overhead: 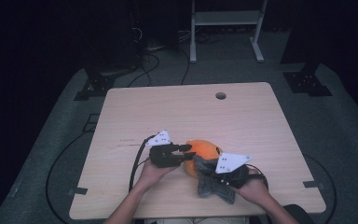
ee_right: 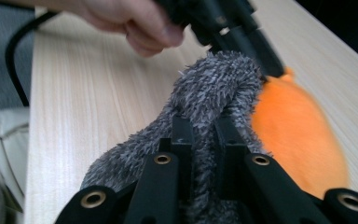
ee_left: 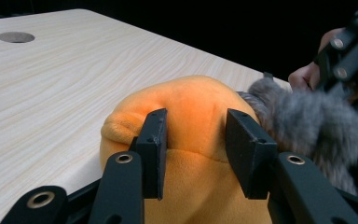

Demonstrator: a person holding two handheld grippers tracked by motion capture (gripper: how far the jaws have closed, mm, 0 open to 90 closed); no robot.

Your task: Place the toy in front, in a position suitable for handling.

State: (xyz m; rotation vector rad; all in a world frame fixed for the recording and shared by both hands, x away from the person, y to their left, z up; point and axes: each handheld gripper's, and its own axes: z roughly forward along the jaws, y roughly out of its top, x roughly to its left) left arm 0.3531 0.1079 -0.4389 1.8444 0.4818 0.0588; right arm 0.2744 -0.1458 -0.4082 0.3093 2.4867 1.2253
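A round orange plush (overhead: 205, 148) lies on the wooden table (overhead: 191, 109) near its front edge. My left gripper (overhead: 189, 150) comes at it from the left, and in the left gripper view the pads (ee_left: 154, 144) press into the orange plush (ee_left: 191, 107), pinching a fold of it. A grey furry piece (overhead: 209, 184) hangs against the plush's right side. My right gripper (overhead: 205, 170) is shut on it. In the right gripper view the jaws of my right gripper (ee_right: 203, 133) squeeze the grey fur (ee_right: 214, 88), with the orange plush (ee_right: 293, 130) right behind.
A round cable hole (overhead: 220, 95) sits near the table's far edge. Beyond the table stand a white metal frame (overhead: 226, 18) and black stand bases (overhead: 307, 83), with cables on the floor. A cable (overhead: 137, 158) trails from the left gripper.
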